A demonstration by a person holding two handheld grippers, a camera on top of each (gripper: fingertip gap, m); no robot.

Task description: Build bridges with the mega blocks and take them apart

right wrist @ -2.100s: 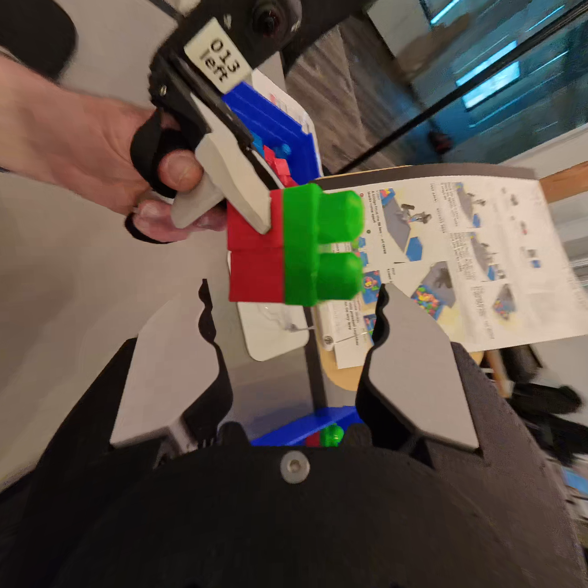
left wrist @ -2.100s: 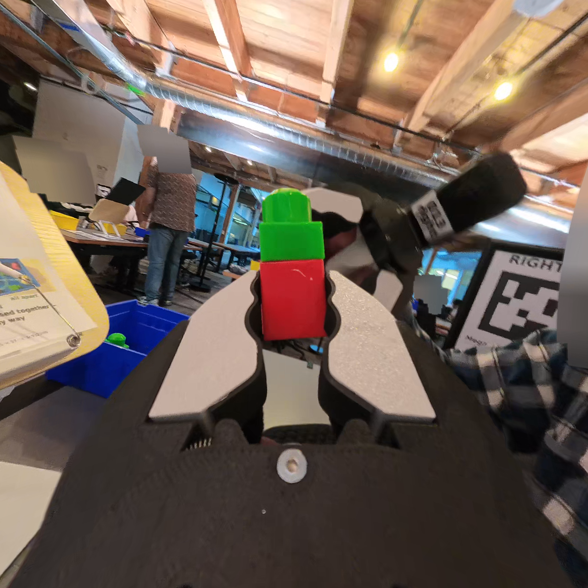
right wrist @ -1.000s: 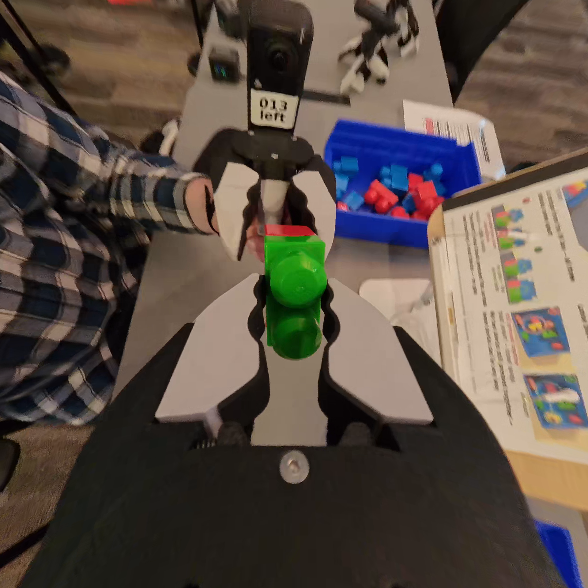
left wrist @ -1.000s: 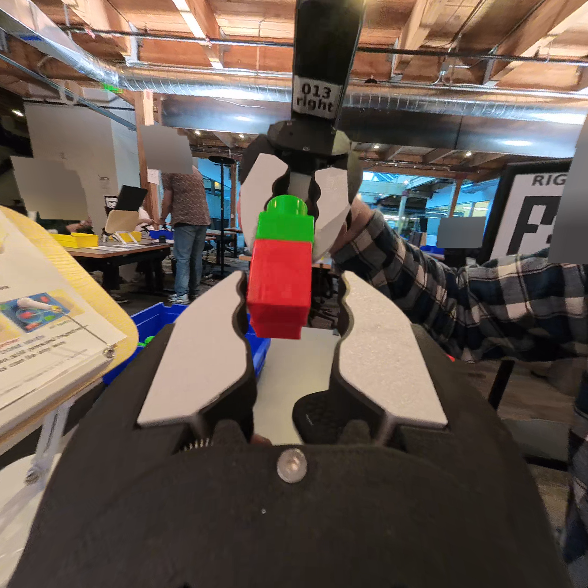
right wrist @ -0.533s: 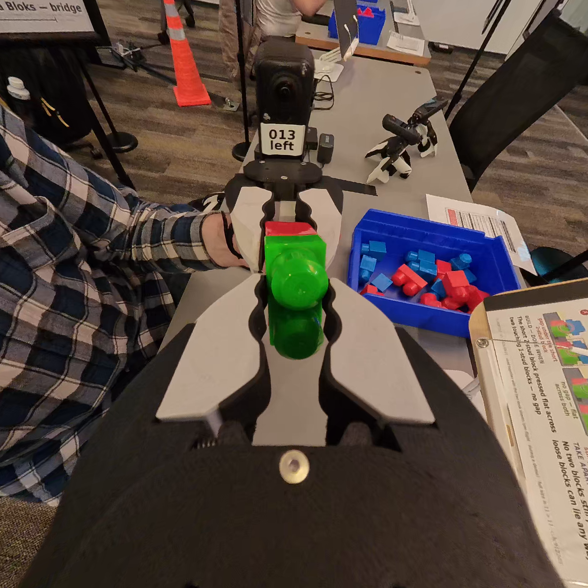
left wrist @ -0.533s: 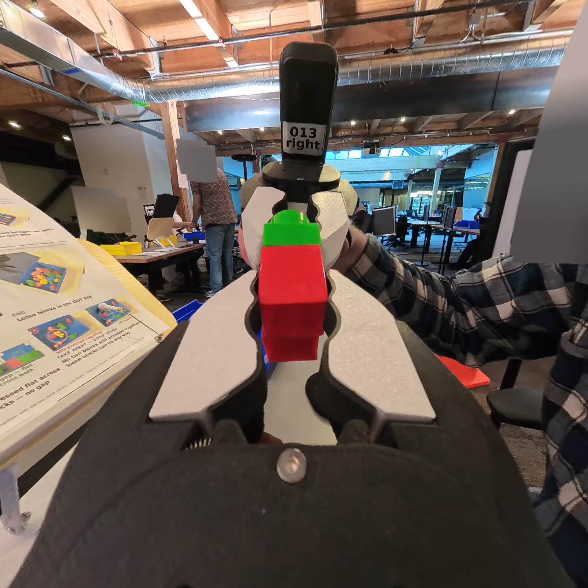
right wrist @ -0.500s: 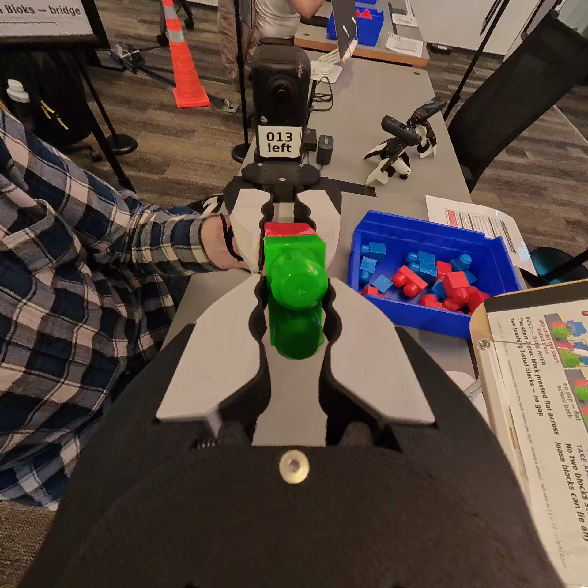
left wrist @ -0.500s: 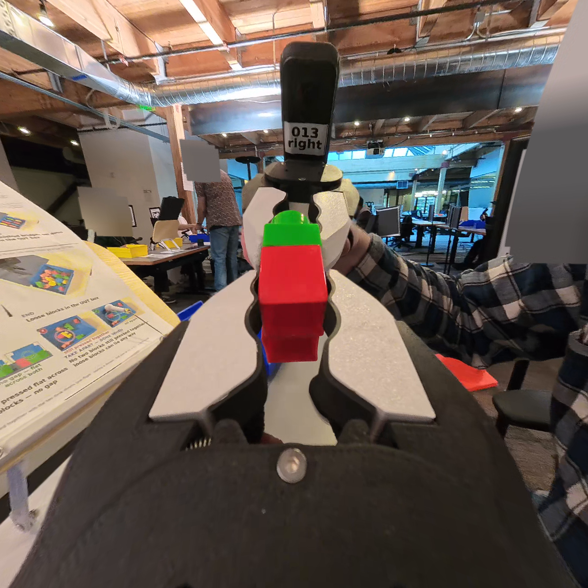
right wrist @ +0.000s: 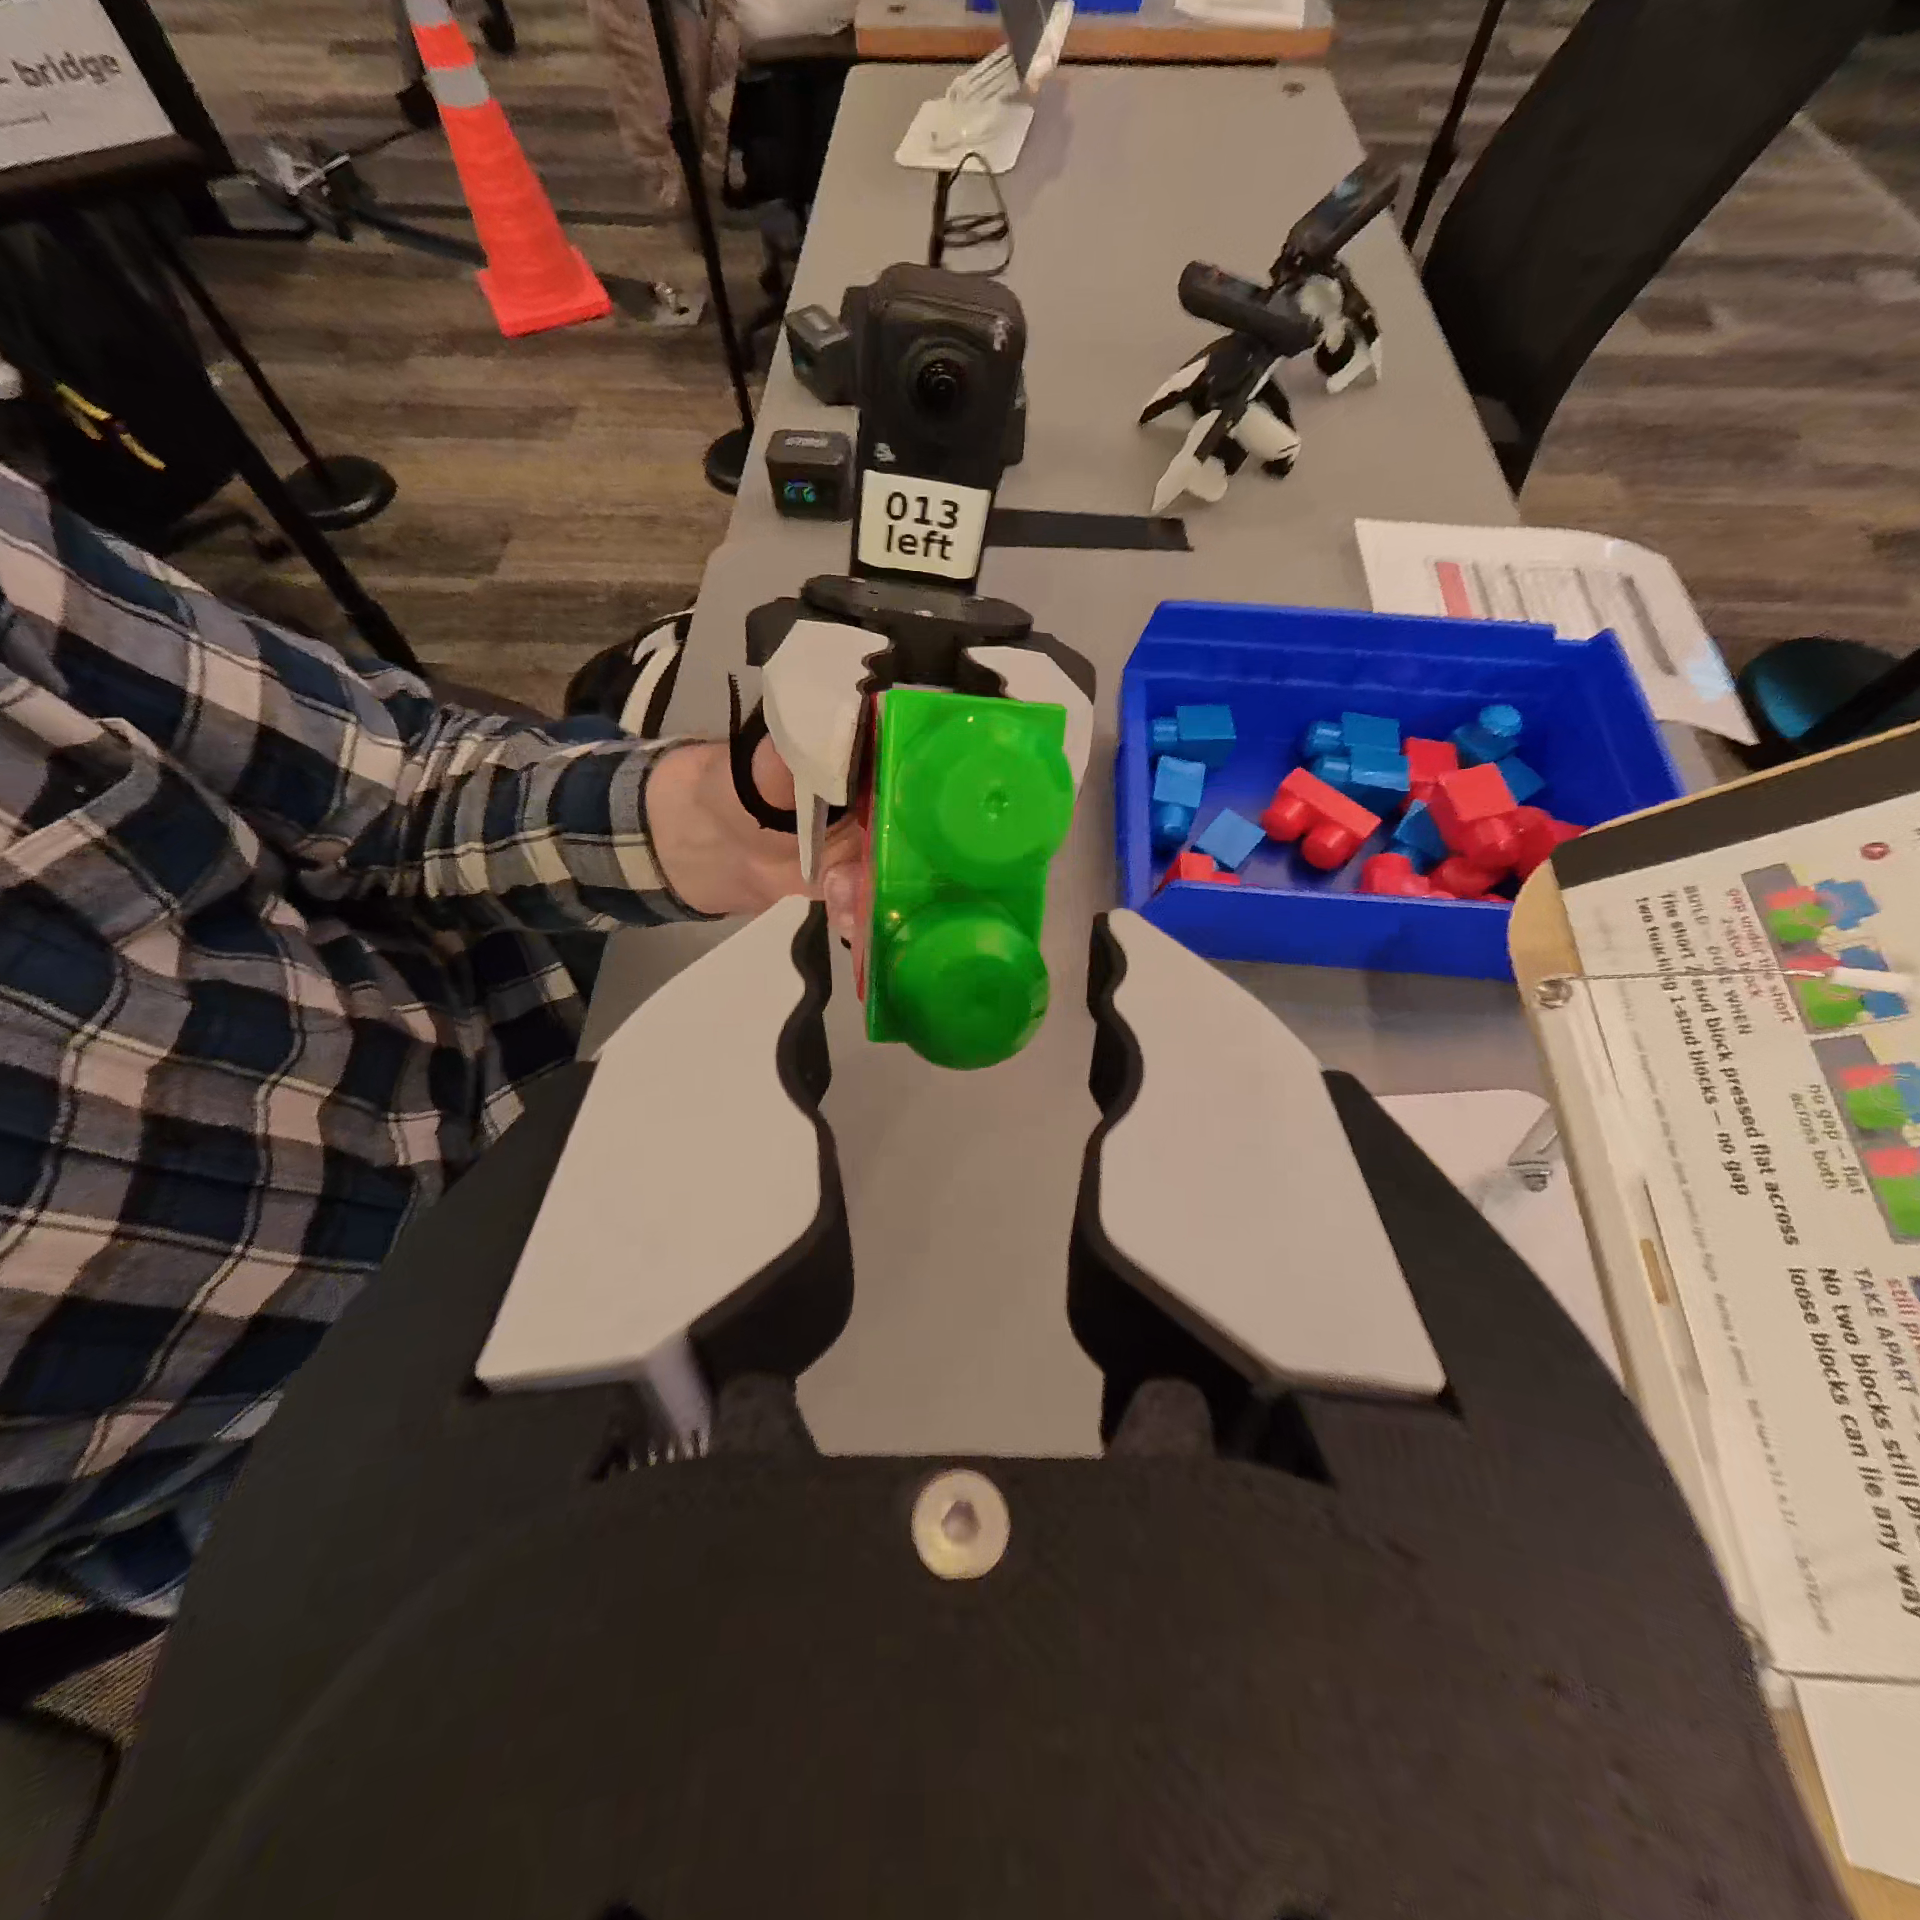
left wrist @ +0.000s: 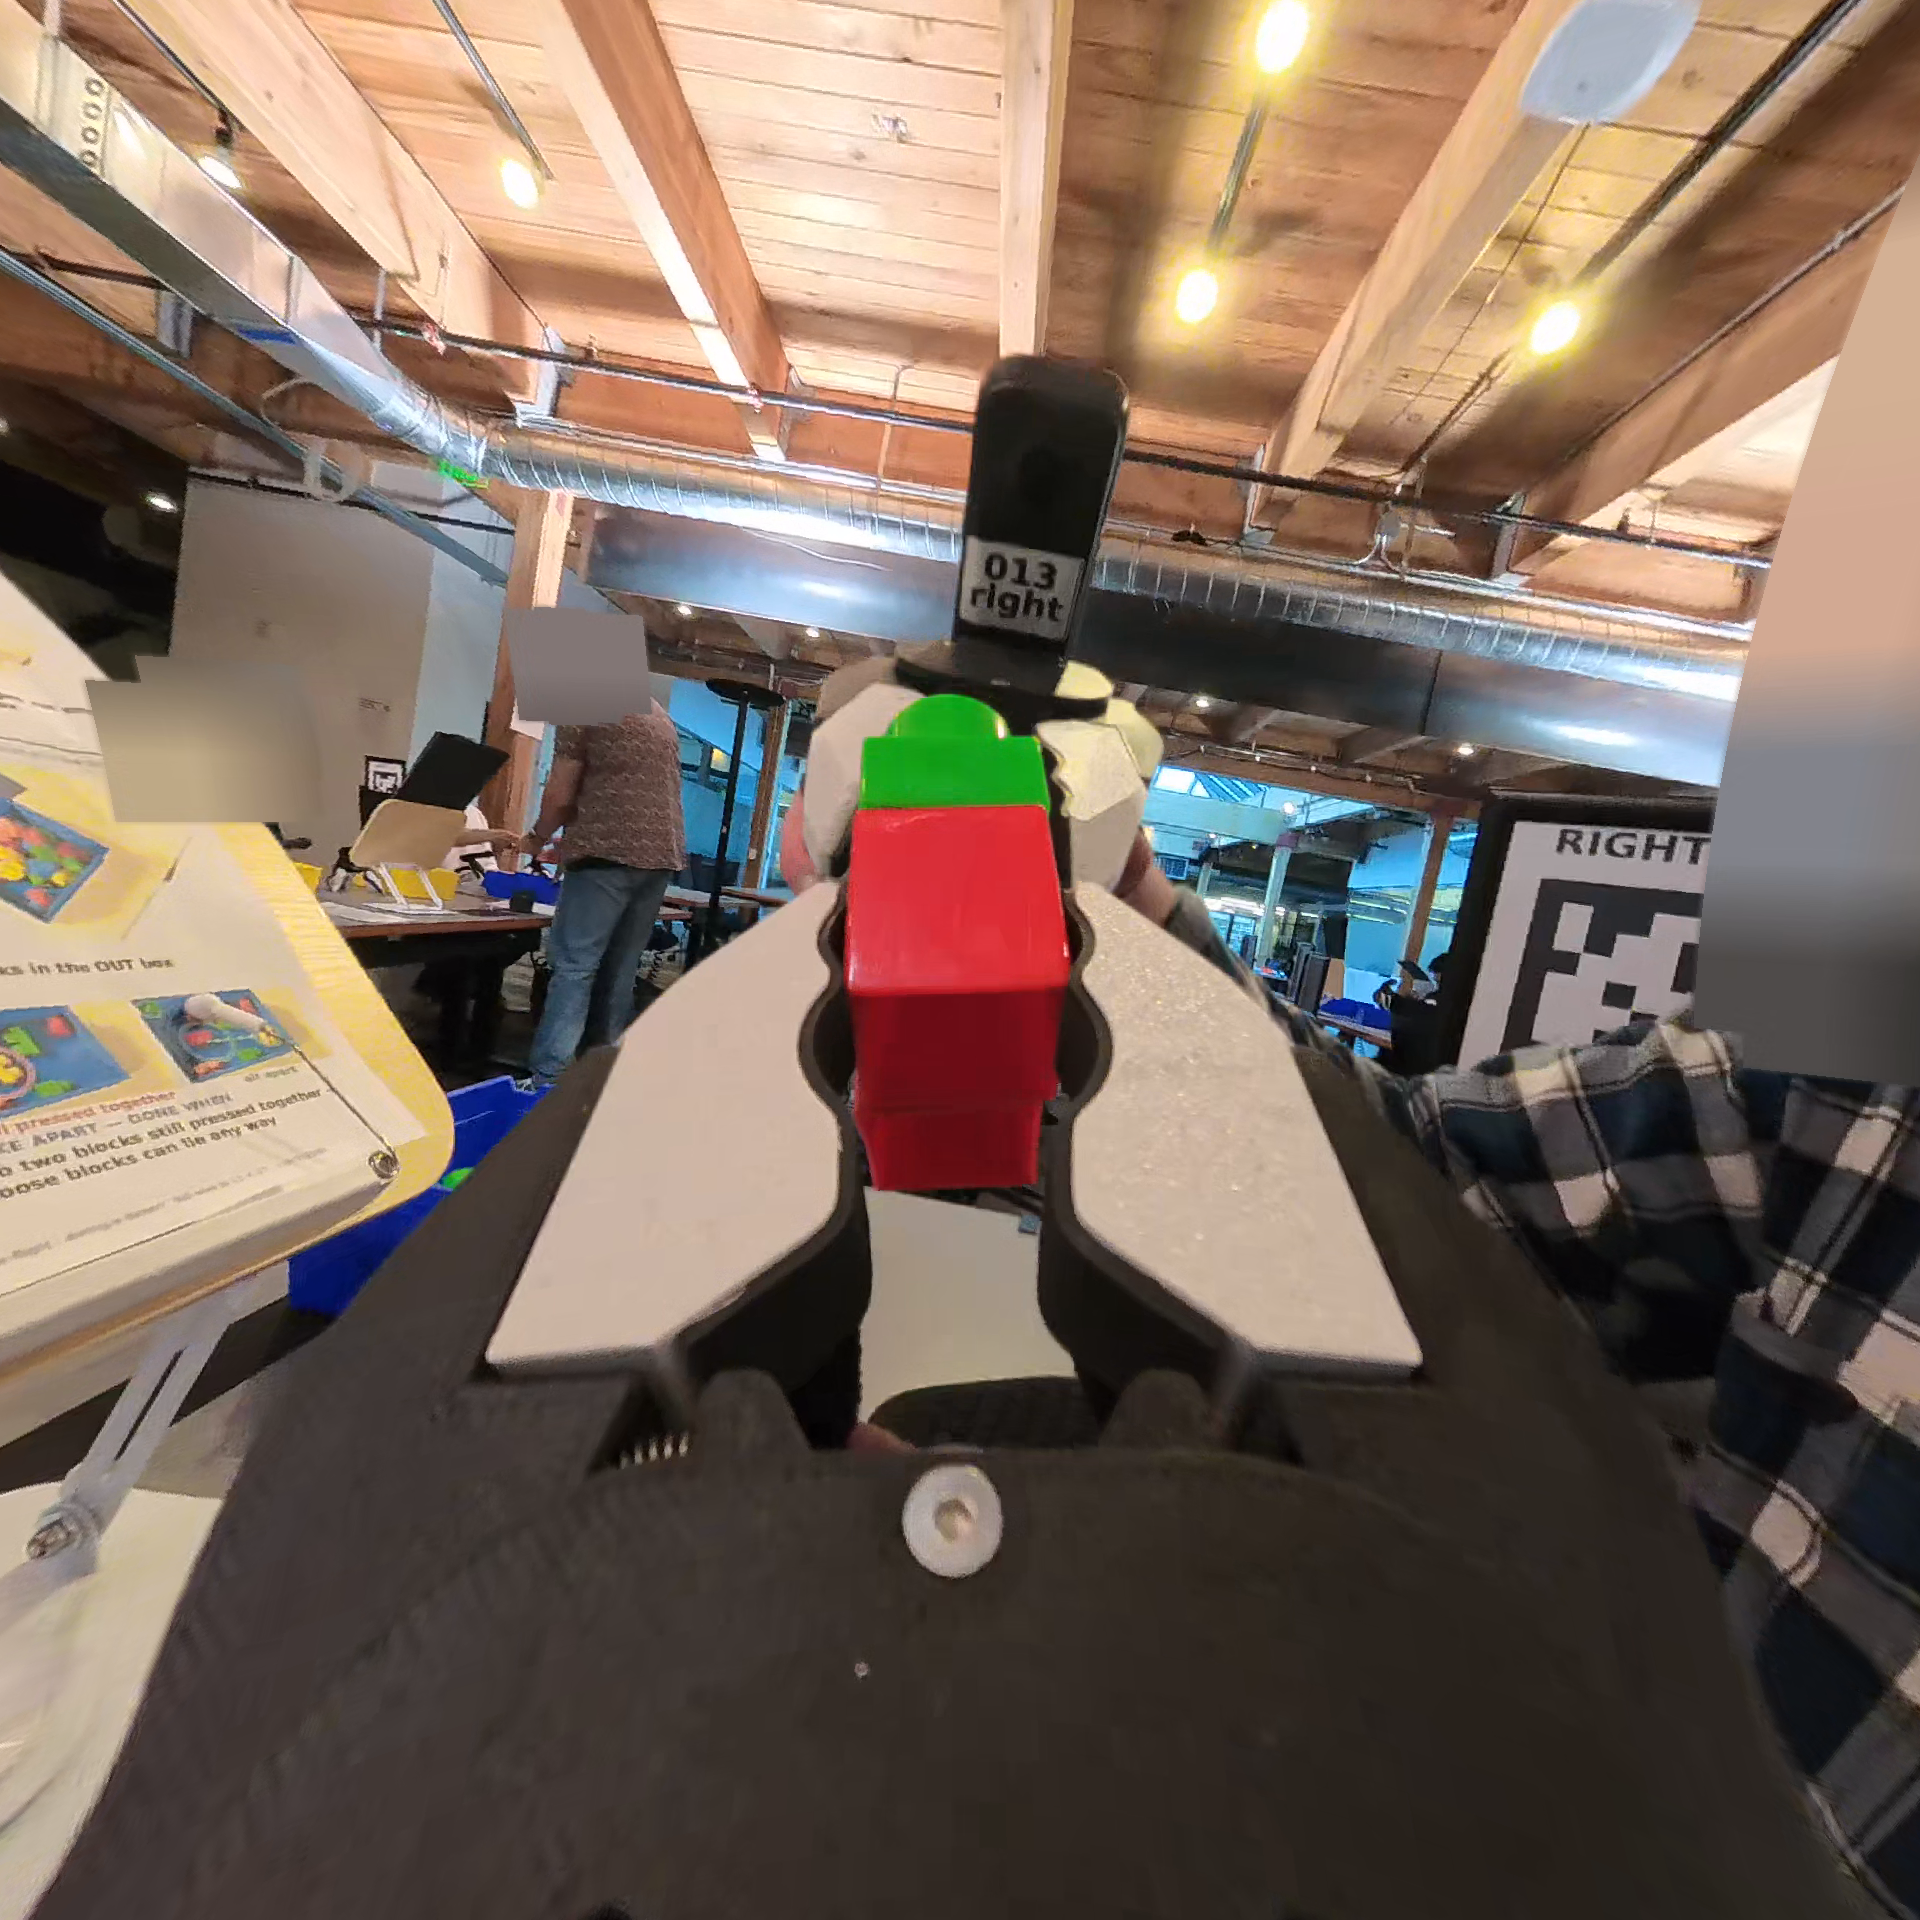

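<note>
The green block point(right wrist: 961, 883) sits pressed onto the red block point(left wrist: 954, 987), and the pair is held in the air above the table point(right wrist: 1122, 312). The left gripper point(left wrist: 954, 935) has its fingers point(left wrist: 717, 1091) clamped on the red block's sides. The right gripper point(right wrist: 951, 997) faces it with fingers point(right wrist: 1236, 1143) spread wider than the green block, a gap on each side. Just right lies a blue bin point(right wrist: 1320, 925) of loose red and blue blocks point(right wrist: 1382, 800), beside an instruction sheet point(right wrist: 1756, 1143).

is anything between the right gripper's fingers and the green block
Nothing visible. The green block sits between the open right gripper fingers with clear gaps on both sides; the left gripper holds the red block under it.
</note>
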